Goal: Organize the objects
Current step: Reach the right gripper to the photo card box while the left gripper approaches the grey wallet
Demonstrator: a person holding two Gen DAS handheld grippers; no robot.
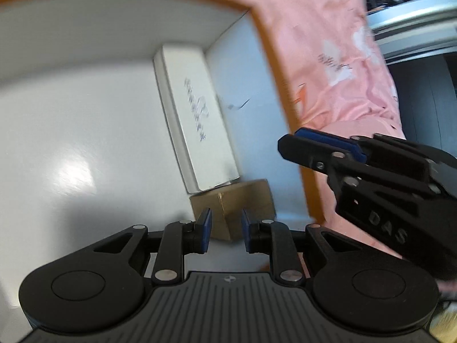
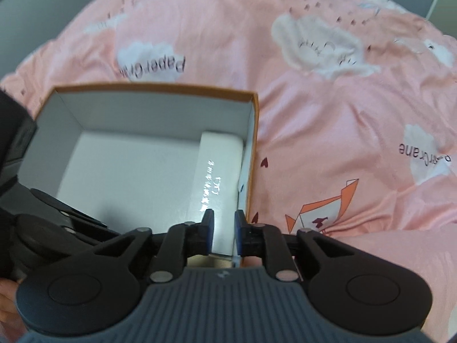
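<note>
Left wrist view: my left gripper point(image 1: 225, 230) is hanging inside the orange-rimmed box point(image 1: 274, 91), its blue pads spread apart with nothing between them. Just ahead, a small brown carton point(image 1: 245, 203) is lying on the box floor, touching the near end of a long white box point(image 1: 194, 120) that is resting along the right wall. My right gripper point(image 1: 297, 143) is showing at the rim; blur is hiding its jaw gap here.

Right wrist view: my right gripper point(image 2: 224, 233) is hovering over the long white box point(image 2: 221, 165), pads parted and gripping nothing. The orange-rimmed box point(image 2: 254, 154) is sitting on a pink bedsheet point(image 2: 328, 128).
</note>
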